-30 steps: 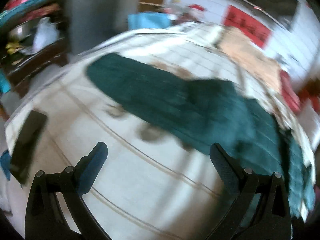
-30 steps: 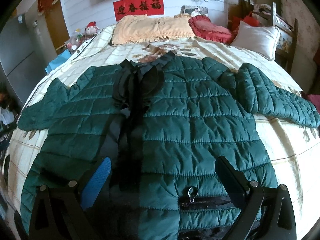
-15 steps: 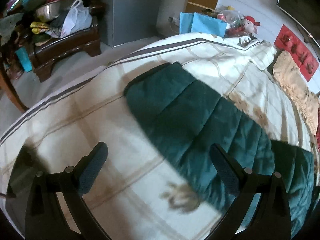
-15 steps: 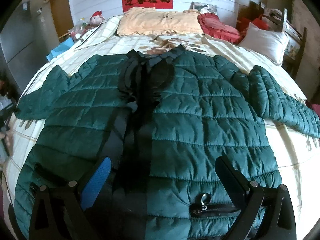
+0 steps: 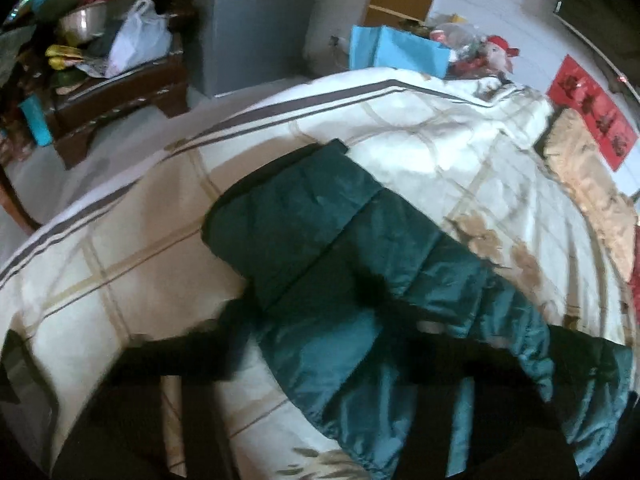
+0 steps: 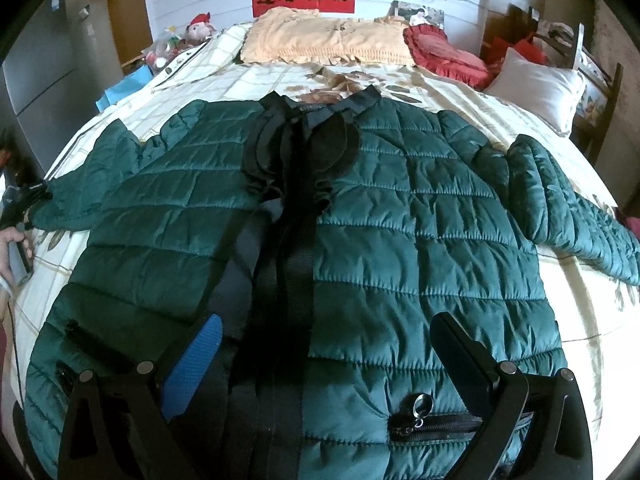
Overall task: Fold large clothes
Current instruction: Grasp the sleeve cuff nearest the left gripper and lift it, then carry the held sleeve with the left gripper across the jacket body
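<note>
A dark green quilted jacket [image 6: 400,220] lies flat, front up, on the bed, with a black collar and front placket [image 6: 296,200] and both sleeves spread out. My right gripper [image 6: 324,344] is open and empty, hovering over the jacket's hem near a pocket zip [image 6: 422,404]. In the left wrist view the left sleeve [image 5: 340,260] runs across the cream checked bedspread [image 5: 120,260]. My left gripper [image 5: 312,340] shows only as dark blurred shapes over the sleeve; its jaws are closing around the sleeve. It also shows at the sleeve cuff in the right wrist view [image 6: 24,204].
A peach pillow [image 6: 328,40], a red cushion [image 6: 444,56] and a white pillow [image 6: 536,92] lie at the head of the bed. A grey cabinet [image 5: 256,20], a cluttered wooden bench [image 5: 120,88] and a blue bag [image 5: 400,52] stand beside the bed.
My left gripper has dropped onto the sleeve near its cuff and its fingers have come together, now blurred. My right gripper has edged forward over the hem, still open.
</note>
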The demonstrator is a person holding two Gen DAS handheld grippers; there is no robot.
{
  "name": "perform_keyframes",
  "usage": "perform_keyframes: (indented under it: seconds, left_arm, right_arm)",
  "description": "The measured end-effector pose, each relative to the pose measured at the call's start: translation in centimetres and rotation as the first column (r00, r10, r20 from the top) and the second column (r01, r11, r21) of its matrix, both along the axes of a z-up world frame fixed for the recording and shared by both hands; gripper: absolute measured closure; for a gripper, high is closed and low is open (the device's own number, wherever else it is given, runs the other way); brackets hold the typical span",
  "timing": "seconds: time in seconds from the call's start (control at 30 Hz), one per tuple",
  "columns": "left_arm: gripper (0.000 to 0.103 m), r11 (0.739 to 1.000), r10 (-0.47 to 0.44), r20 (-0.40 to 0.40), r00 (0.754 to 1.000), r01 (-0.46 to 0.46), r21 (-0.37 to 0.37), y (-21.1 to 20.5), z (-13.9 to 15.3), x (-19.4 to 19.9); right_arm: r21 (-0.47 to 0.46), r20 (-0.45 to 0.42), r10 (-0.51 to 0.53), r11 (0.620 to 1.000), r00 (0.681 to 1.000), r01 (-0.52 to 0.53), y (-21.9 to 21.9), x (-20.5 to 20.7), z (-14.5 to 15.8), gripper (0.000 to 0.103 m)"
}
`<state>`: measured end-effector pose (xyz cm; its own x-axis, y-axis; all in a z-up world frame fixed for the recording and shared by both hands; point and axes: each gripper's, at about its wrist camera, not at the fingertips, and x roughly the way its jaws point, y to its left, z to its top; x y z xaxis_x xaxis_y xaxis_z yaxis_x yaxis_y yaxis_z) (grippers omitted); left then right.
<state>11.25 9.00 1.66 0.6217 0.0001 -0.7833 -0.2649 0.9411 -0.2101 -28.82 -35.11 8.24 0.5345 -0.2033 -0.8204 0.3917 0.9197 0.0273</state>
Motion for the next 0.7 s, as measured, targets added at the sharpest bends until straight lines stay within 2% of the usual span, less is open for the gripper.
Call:
perform_keyframes:
  seconds: [0.1,0.17,0.37,0.5,0.7]
  left_arm:
    - [0.086,0.998,-0.012,0.026,1.0,0.013,-0.053,0.1,0.8,-0.5]
    - [0.087,0.998,-0.025,0.063,0.998,0.029,-0.063,-0.2,2.0,-1.5]
    - [0.088,0.992,-0.118,0.162,0.98,0.124,-0.027,-3.1,5.7,-5.2]
    - [0.088,0.982,-0.177,0.194,0.965,0.185,-0.024,-5.1,7.7,-7.4]
    - [0.088,0.966,-0.246,0.215,0.945,0.257,-0.022,-7.6,9.3,-9.7]
  right_arm:
    - [0.011,0.002,-0.002,1.0,1.0,0.002,-0.2,-0.1,-0.1,0.0]
    - [0.014,0.009,-0.006,1.0,1.0,0.006,-0.3,-0.2,0.0,0.0]
    - [0.031,0.028,-0.01,0.999,1.0,0.009,-0.4,-0.6,0.1,0.0]
    - [0.03,0.032,-0.003,1.0,0.999,0.002,-0.4,-0.8,0.2,0.0]
    - [0.049,0.041,-0.016,0.999,0.999,0.014,-1.0,-1.7,0.2,0.0]
